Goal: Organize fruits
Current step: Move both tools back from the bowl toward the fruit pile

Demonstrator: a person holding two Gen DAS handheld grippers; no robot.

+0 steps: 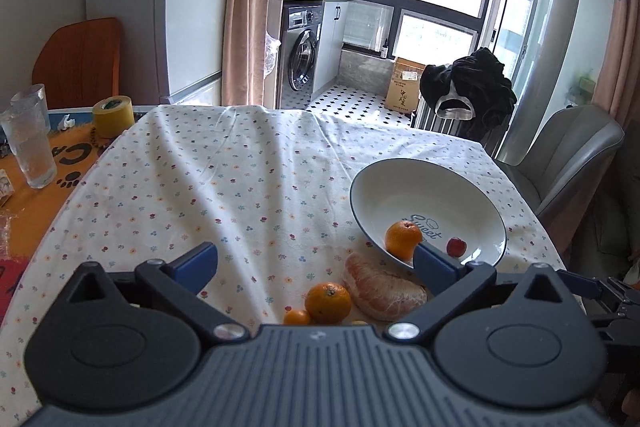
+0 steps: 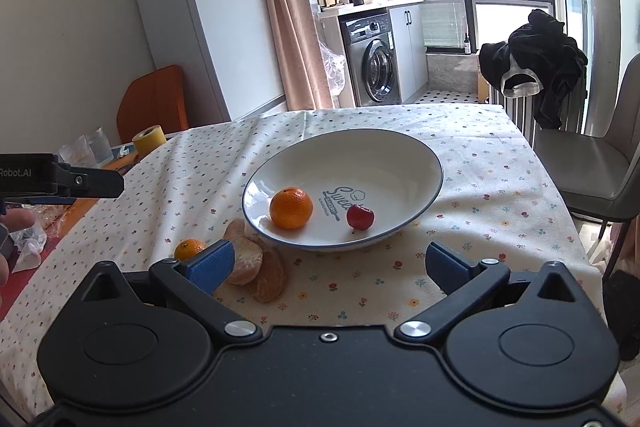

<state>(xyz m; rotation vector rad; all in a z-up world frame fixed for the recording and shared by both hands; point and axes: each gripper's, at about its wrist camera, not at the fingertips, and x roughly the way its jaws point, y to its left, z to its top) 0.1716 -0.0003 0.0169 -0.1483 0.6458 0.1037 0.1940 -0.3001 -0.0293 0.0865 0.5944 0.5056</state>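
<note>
A: Left black gripper with blue pads (image 1: 316,263) hangs spread wide and empty above the loose fruit; the right gripper (image 2: 328,263) is just as wide, holding nothing, near the white blue-rimmed ceramic bowl (image 2: 404,143).

B: Risks?

A: I'd judge the round glossy orange (image 1: 328,302) could roll off a pad; the soft peeled pomelo segments (image 1: 384,293) might squash or split. They lie on the floral tablecloth (image 1: 224,179), beside the bowl already holding an orange (image 2: 291,208) and a small red fruit (image 2: 360,216).
</note>
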